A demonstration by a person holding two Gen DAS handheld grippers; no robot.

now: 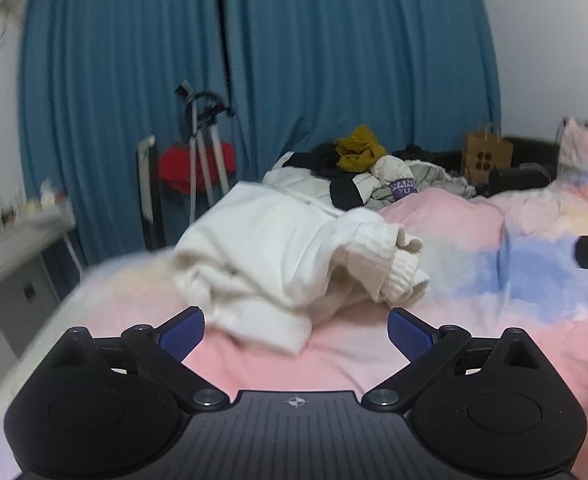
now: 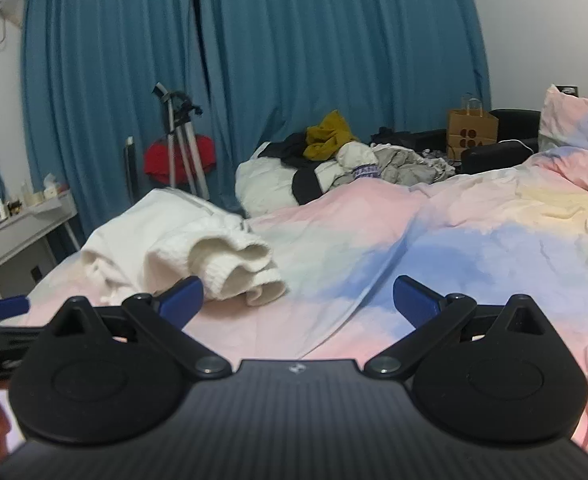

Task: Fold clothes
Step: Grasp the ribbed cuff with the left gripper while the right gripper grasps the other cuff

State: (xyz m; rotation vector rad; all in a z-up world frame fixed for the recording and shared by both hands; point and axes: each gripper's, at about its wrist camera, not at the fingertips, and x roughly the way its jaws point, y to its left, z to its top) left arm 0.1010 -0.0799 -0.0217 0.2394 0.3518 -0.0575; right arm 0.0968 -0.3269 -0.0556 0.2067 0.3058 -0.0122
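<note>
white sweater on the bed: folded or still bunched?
Bunched. The white sweater lies in a rumpled heap on the bedspread, ribbed cuff flopped loose, edges uneven.

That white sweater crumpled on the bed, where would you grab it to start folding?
I'd take the white sweater by its ribbed cuff, which sticks out at the near right edge of the heap. It lies loose and raised off the bedspread, so the open left gripper could probably close on it from the front.

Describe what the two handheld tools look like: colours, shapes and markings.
Both the left tool and right tool have matte black bodies with round side discs, ribbed centre plates bearing a small crosshair mark, silver pivot bolts and blue fingers.
</note>
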